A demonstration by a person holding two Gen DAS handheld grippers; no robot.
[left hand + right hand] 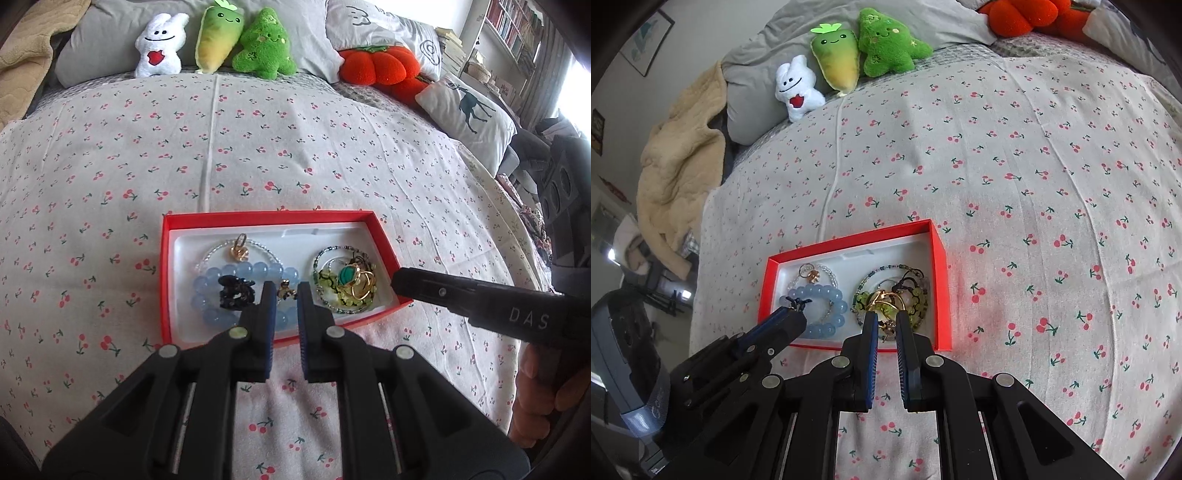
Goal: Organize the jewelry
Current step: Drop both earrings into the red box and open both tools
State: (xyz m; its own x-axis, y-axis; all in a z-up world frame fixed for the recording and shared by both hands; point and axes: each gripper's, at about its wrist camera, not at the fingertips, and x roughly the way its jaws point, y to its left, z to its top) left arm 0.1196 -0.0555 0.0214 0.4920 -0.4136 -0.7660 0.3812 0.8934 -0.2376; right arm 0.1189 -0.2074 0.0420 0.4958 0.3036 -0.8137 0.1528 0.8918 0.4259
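Note:
A red box (266, 215) (849, 242) with a white liner lies on the cherry-print bedspread. Its left half holds a blue bead bracelet (207, 284) (831, 295), a black clip (234, 291) and a gold charm on a clear bead strand (240, 251). The right half holds green bead bracelets, a turquoise ring (347, 277) and gold rings (364, 286) (882, 297). My left gripper (286, 295) (792, 314) hovers shut over the box's near edge. My right gripper (886, 319) (397, 282) hovers shut over the right half. A small gold piece shows through each narrow gap, apparently lying in the box.
Plush toys (258, 44) (834, 62) and pillows line the far side of the bed, with a red pumpkin cushion (376, 66) at the right. A beige blanket (683, 166) drapes off the left. A person's hand (535, 387) holds the right gripper. Open bedspread surrounds the box.

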